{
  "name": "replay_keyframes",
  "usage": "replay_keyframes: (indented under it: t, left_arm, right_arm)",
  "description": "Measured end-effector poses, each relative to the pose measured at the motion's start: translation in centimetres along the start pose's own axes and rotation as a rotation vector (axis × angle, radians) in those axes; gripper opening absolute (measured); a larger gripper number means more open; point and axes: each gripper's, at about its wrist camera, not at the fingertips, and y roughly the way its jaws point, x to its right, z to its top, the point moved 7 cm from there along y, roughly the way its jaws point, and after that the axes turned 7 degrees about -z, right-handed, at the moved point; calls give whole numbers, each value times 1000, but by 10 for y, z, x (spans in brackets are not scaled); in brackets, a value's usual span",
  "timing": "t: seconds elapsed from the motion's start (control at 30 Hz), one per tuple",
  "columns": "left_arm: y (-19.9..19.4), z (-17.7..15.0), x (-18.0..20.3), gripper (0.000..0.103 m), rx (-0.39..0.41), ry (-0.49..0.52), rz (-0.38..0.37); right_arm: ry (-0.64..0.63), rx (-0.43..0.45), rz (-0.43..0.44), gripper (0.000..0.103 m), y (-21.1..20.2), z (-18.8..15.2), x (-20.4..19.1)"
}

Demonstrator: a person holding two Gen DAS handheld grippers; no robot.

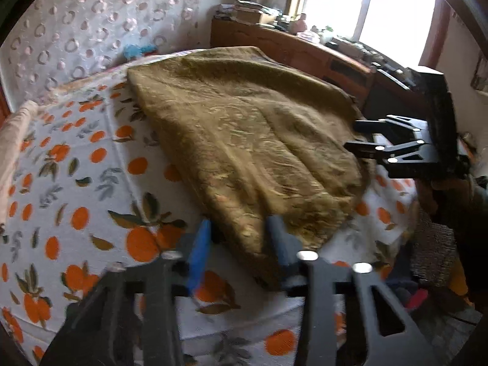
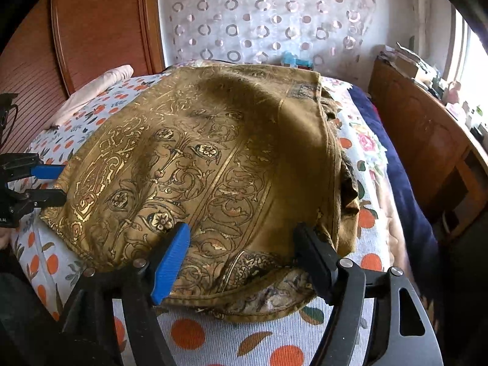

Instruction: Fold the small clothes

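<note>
An olive-gold patterned garment (image 2: 195, 164) lies folded over on the bed, also shown in the left wrist view (image 1: 244, 140). My left gripper (image 1: 239, 228) is open, its fingers straddling the garment's near corner; it also shows at the left edge of the right wrist view (image 2: 48, 184). My right gripper (image 2: 241, 235) is open over the garment's near hem, one blue pad (image 2: 170, 262) resting on the cloth. It appears in the left wrist view (image 1: 357, 135) at the garment's right edge.
The bed has a white sheet with orange fruit print (image 1: 76, 183). A pink pillow (image 2: 97, 88) lies at the left. A wooden headboard (image 2: 100, 24), a wooden footboard (image 2: 427, 140) and a cluttered shelf under the window (image 1: 305, 27) surround the bed. A navy blanket (image 2: 396, 164) lies at the right.
</note>
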Motion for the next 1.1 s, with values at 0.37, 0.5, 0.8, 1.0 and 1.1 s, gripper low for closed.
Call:
replay_keyframes:
  t: [0.37, 0.5, 0.8, 1.0, 1.1]
  left_arm:
    - [-54, 66, 26, 6, 217, 40, -58]
    - [-62, 92, 29, 6, 261, 47, -52]
    - [-63, 112, 15, 6, 294, 30, -30]
    - [-61, 124, -6, 6, 290, 1, -17]
    - [-59, 134, -18, 6, 292, -7, 6]
  right_arm:
    - [24, 53, 99, 74, -51, -7, -11]
    - [0, 85, 119, 74, -67, -8, -18]
    - [-60, 49, -4, 74, -30, -6, -4]
    - [-79, 85, 17, 13, -20, 22, 6]
    - [-65, 147, 23, 8, -24, 45, 13]
